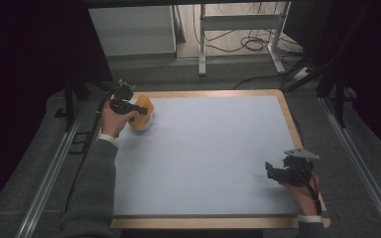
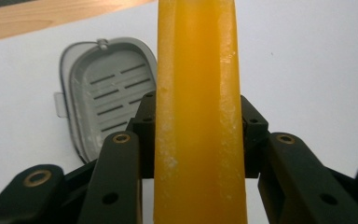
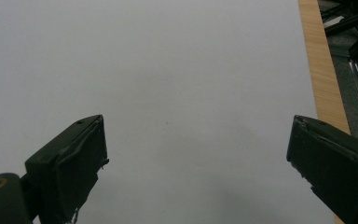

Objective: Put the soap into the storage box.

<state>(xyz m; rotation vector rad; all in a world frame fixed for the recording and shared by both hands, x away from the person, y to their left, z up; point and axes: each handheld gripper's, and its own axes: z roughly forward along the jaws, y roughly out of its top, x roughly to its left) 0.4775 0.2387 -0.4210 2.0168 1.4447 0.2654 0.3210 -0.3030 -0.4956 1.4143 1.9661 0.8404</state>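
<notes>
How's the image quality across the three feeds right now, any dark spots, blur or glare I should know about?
High view: surroundings very dark, the table evenly lit, no glare. Left gripper view: the orange soap bar sits so close that it looks soft, while the grey soap dish behind is sharp. Right gripper view: dim and flat, with a faint shadow on the mat between the open jaws.

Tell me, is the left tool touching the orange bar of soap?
Touching. In the left gripper view, the left tool has both black jaws pressed against the sides of the orange soap bar, above the grey plastic dish.
</notes>
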